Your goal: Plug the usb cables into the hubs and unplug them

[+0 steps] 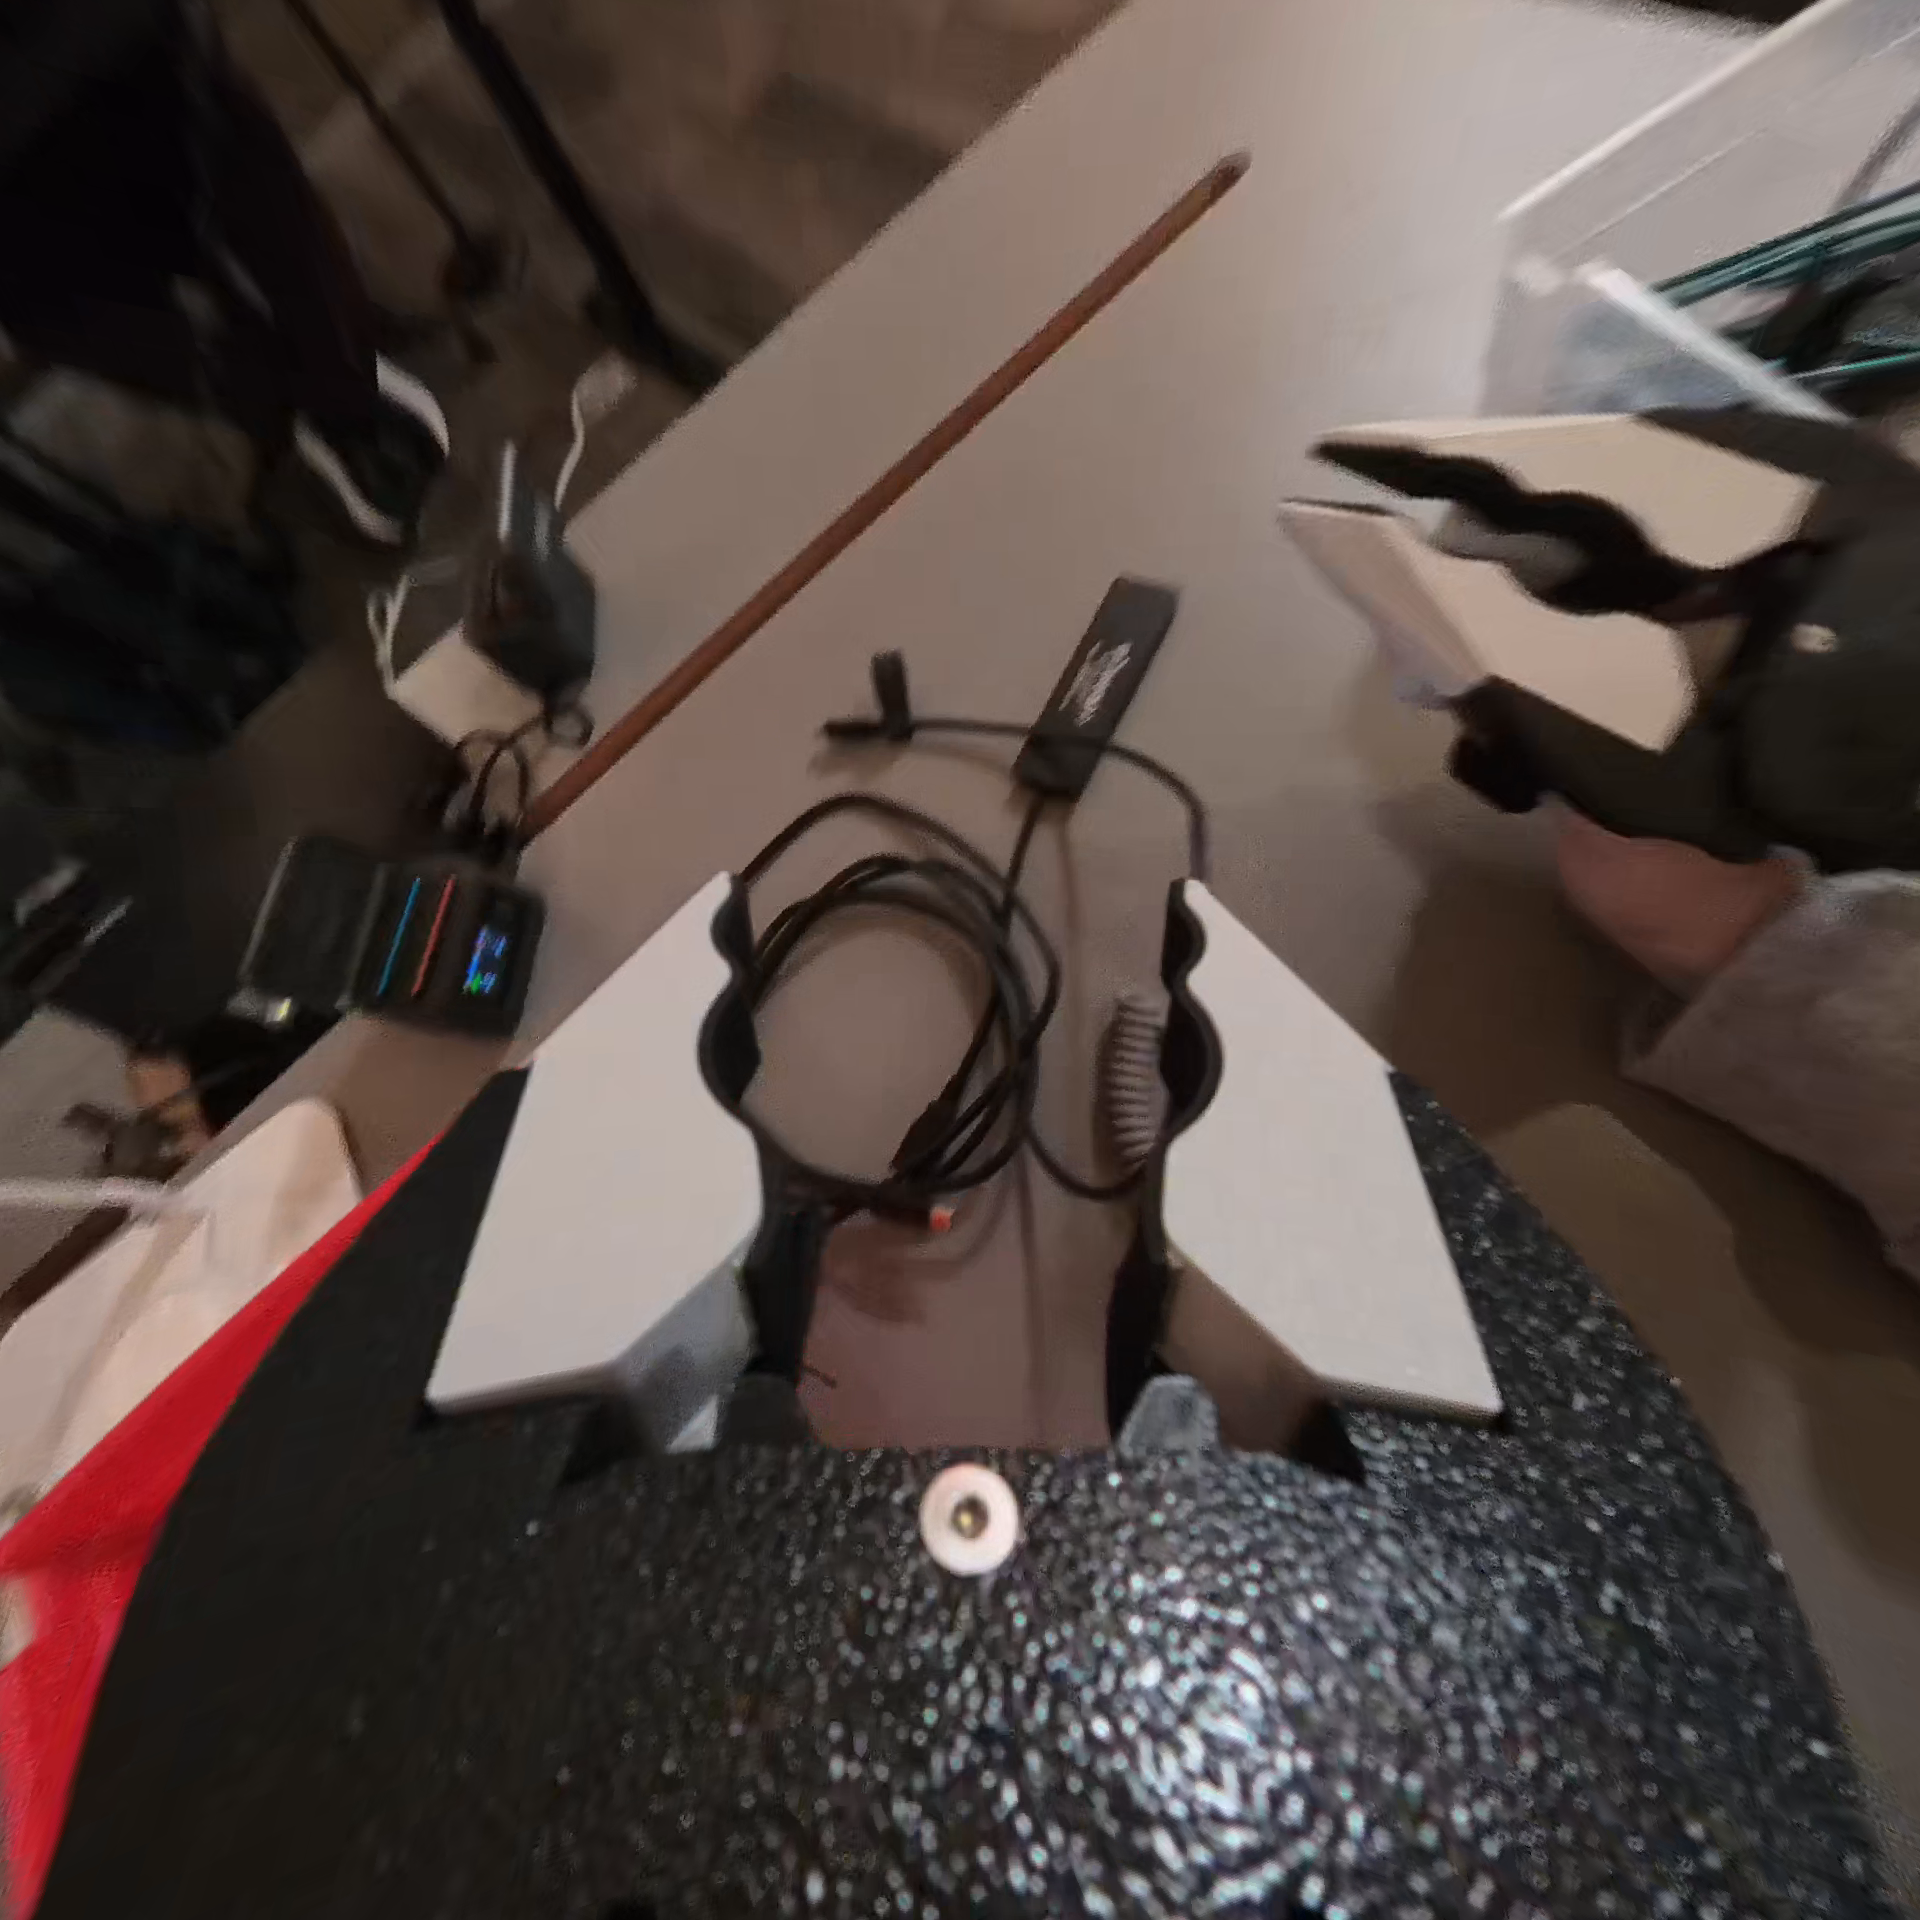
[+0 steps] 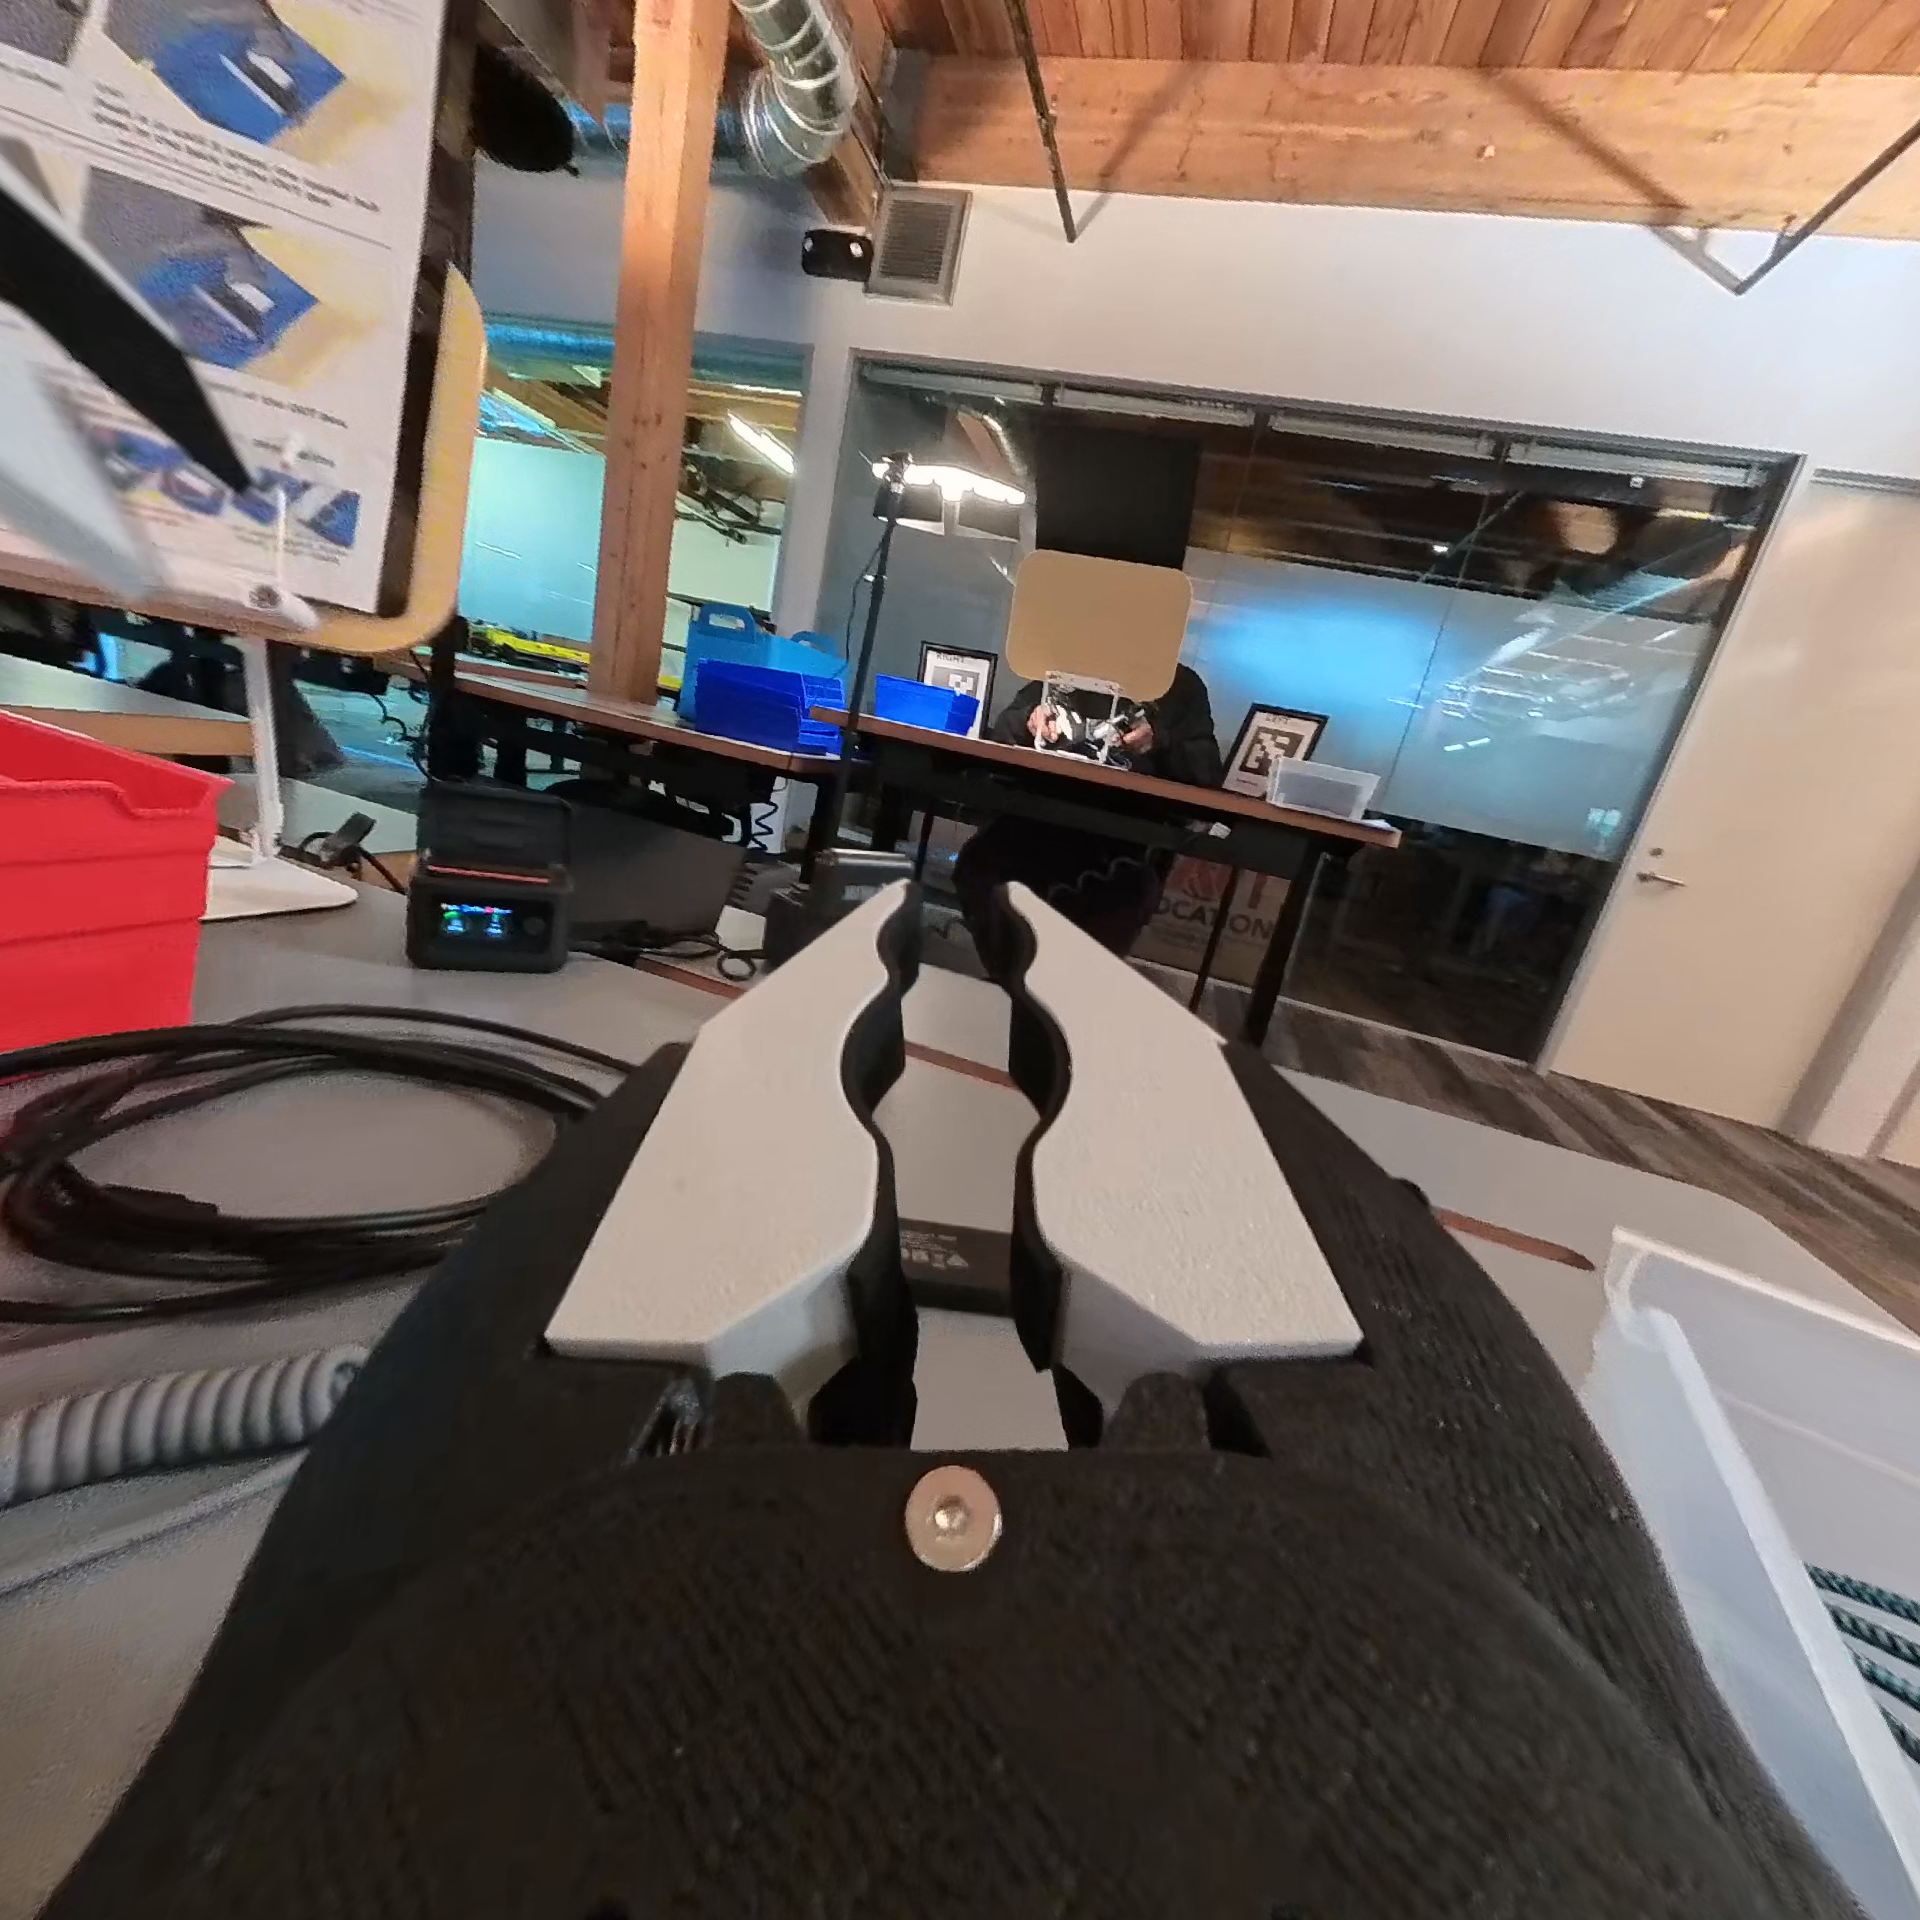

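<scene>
In the left wrist view my left gripper (image 1: pixel 956 904) is open and empty, held above a loose coil of black USB cable (image 1: pixel 904 997) on the grey table (image 1: pixel 1195 364). A flat black USB hub (image 1: pixel 1101 675) lies beyond the coil, and its short lead ends in small black plugs (image 1: pixel 883 707). My right gripper (image 1: pixel 1309 483) hovers to the right of the hub. In the right wrist view my right gripper (image 2: pixel 956 899) has a narrow gap between its fingers and grips nothing. The hub (image 2: pixel 956 1257) shows through that gap on the table. The cable coil (image 2: pixel 260 1143) lies to the left.
A ribbed grey cable (image 1: pixel 1132 1081) lies beside the coil. A red bin (image 2: pixel 94 862) stands at the left and a clear plastic box (image 2: pixel 1766 1507) at the right. A small power station (image 2: pixel 488 904) sits by the table's brown edge (image 1: pixel 883 488). A person works at a far table. My left tips are about 25 centimeters from the flat black USB hub (image 1: pixel 1101 675), my right tips only 15 centimeters.
</scene>
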{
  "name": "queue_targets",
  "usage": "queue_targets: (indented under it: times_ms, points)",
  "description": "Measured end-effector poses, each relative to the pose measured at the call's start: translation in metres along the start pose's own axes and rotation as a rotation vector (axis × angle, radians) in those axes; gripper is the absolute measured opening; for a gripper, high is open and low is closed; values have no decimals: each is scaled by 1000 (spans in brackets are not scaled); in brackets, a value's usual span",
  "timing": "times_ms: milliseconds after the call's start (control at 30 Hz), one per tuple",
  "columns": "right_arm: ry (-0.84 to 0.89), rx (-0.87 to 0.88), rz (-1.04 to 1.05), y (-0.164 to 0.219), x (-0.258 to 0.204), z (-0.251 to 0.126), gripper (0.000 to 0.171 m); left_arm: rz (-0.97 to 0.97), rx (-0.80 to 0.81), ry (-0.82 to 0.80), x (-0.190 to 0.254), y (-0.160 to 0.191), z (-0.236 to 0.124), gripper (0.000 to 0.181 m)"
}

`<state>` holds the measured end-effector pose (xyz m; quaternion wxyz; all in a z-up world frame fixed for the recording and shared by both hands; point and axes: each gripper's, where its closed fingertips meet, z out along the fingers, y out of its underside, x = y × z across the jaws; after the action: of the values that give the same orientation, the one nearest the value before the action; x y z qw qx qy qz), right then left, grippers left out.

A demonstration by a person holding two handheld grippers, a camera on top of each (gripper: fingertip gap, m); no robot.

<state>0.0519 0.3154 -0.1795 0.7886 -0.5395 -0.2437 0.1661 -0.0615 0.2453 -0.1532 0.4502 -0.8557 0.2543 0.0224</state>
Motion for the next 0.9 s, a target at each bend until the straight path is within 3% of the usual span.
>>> queue_targets:
  times_ms: [133,300,600,667,767,900]
  points:
    - [22,-15,-16,4,7,-1,12,64,137,29,39,27,16,72]
    - [32,-73,-70,20,9,1,12,35,99,107,72,84,33,62]
    - [-7,-173,-135,35,-1,8,18,67,236,14,51,115,45,39]
    - [-99,-261,-123,41,-16,10,20,2,229,23,48,117,47,42]
    - [-160,-434,-71,42,-27,14,29,-93,317,44,42,106,37,42]
    - [-377,-711,-6,42,-45,26,37,-207,437,95,37,93,21,38]
